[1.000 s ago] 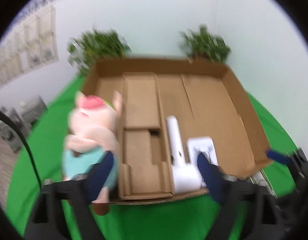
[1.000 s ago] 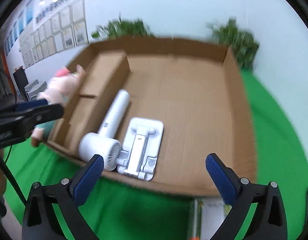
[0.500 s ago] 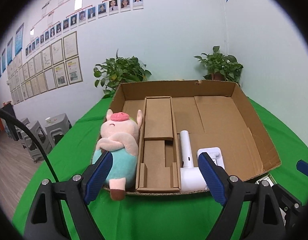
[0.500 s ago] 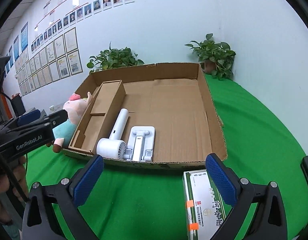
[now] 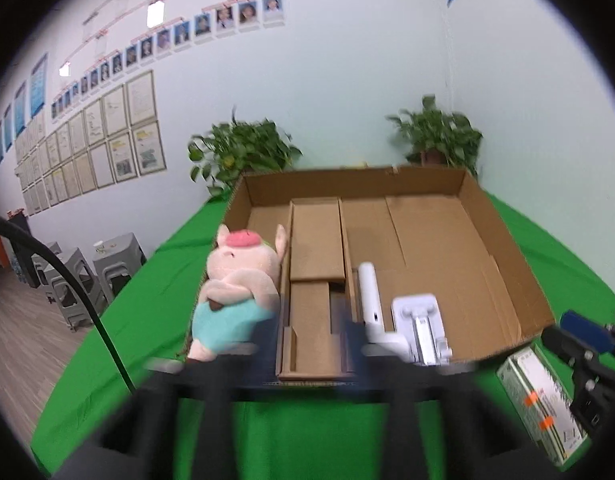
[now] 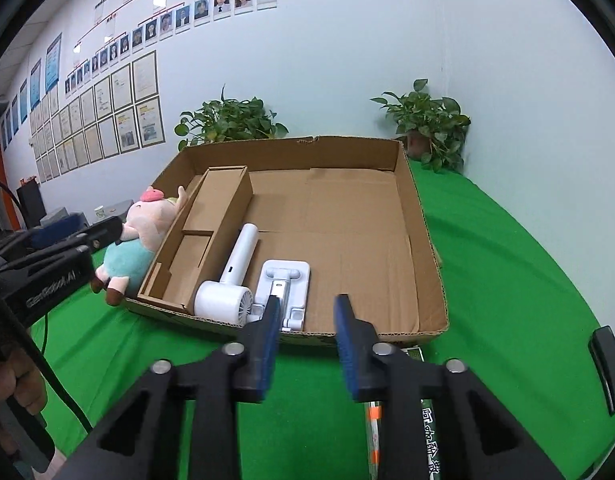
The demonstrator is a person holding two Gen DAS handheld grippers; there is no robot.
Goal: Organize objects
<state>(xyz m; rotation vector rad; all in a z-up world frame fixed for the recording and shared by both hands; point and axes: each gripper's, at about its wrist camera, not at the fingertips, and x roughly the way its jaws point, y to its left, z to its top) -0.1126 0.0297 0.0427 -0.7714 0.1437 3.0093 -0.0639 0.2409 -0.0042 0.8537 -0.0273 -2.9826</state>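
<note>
Compared with half a second ago, both grippers are showing narrower finger gaps. The right gripper [image 6: 304, 334] is now holding its blue pads [image 6: 349, 340] at a narrow opening, with nothing between them. It is hovering above the green tablecloth [image 6: 507, 280], just in front of the cardboard box [image 6: 421, 216]. The green-and-white carton [image 5: 541, 394] is lying under the right gripper, outside the box at its near right corner.

The left gripper [image 5: 311, 344] is appearing motion-blurred at the near edge of the box; its opening looks reduced, but the exact state cannot be told. No contact with any object is visible.

The plush pig [image 5: 235, 292] is leaning against the outer left wall of the box. The white hair dryer [image 6: 231, 280] and the white folding stand [image 6: 281, 284] are lying side by side inside the box, touching, beside the cardboard divider [image 6: 211, 216].
</note>
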